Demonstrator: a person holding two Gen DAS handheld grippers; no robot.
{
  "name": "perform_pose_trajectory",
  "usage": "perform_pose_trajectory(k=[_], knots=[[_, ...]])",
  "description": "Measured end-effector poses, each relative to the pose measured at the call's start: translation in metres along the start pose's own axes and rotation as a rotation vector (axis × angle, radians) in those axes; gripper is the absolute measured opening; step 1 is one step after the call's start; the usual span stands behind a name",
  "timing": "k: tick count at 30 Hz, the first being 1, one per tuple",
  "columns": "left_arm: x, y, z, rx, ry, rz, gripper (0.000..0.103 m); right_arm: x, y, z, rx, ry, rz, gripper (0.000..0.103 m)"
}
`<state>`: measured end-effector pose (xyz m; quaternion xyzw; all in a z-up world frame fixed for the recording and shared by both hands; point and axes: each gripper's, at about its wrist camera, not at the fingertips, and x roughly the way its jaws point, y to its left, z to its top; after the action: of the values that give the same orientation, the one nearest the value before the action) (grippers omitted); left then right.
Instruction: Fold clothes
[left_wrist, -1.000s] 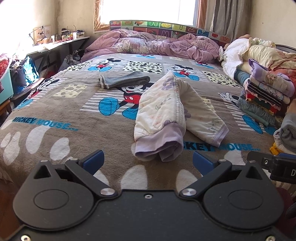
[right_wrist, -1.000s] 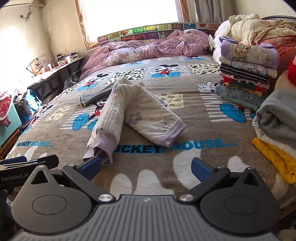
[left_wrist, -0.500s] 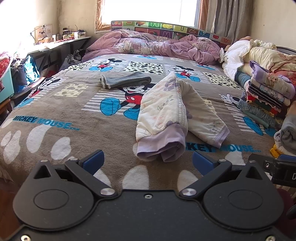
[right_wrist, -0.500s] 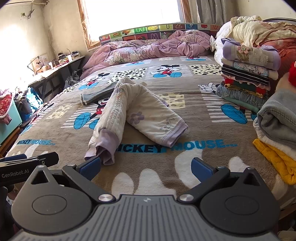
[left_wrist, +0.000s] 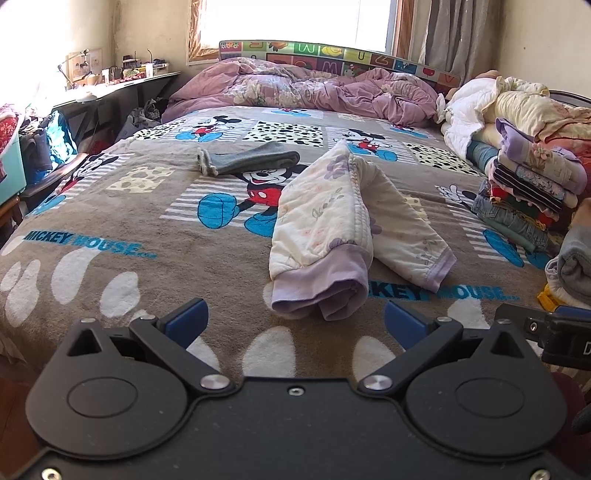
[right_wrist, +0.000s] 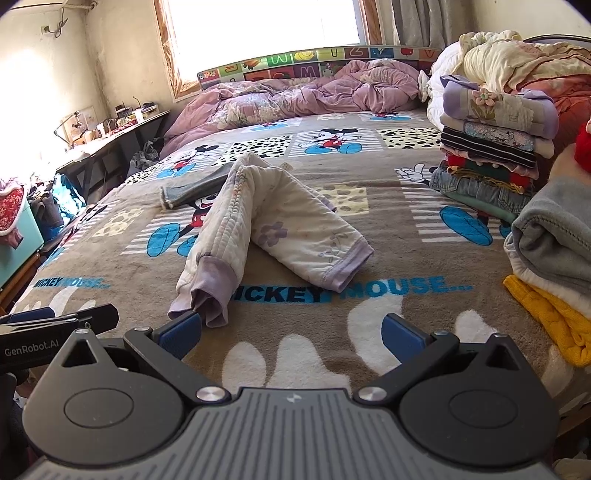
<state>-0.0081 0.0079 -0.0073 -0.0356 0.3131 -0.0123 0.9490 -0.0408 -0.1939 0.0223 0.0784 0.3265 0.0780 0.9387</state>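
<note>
A cream quilted pair of children's trousers (left_wrist: 332, 229) (right_wrist: 266, 229) with lilac cuffs lies in an upside-down V on the Mickey Mouse blanket (left_wrist: 110, 229) (right_wrist: 388, 236). Its cuffs point toward me. My left gripper (left_wrist: 293, 319) is open, hovering just short of the left leg's rolled lilac cuff (left_wrist: 321, 291). My right gripper (right_wrist: 291, 332) is open too, and its left blue fingertip (right_wrist: 181, 330) sits right by that same cuff (right_wrist: 207, 295). Neither holds anything. A folded grey garment (left_wrist: 247, 158) (right_wrist: 195, 188) lies farther up the bed.
A stack of folded clothes (left_wrist: 532, 184) (right_wrist: 491, 147) stands along the bed's right side, with a grey and yellow pile (right_wrist: 546, 266) nearer me. A crumpled purple duvet (left_wrist: 303, 92) fills the head end. A cluttered desk (left_wrist: 110, 85) runs along the left wall.
Both grippers have edged slightly forward toward the trousers, which look a little larger in view. The clothes have not moved and both grippers stay open.
</note>
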Motion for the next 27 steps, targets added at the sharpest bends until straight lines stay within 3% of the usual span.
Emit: perform_pose_trajectory(k=[20, 27], knots=[[0.007, 0.0, 0.001, 0.006, 0.012, -0.005, 0.103, 0.008, -0.002, 0.001, 0.006, 0.014, 0.012, 0.103], [0.018, 0.008, 0.003, -0.04, 0.014, -0.054, 0.103, 0.023, -0.024, -0.001, 0.113, 0.004, 0.12, 0.103]])
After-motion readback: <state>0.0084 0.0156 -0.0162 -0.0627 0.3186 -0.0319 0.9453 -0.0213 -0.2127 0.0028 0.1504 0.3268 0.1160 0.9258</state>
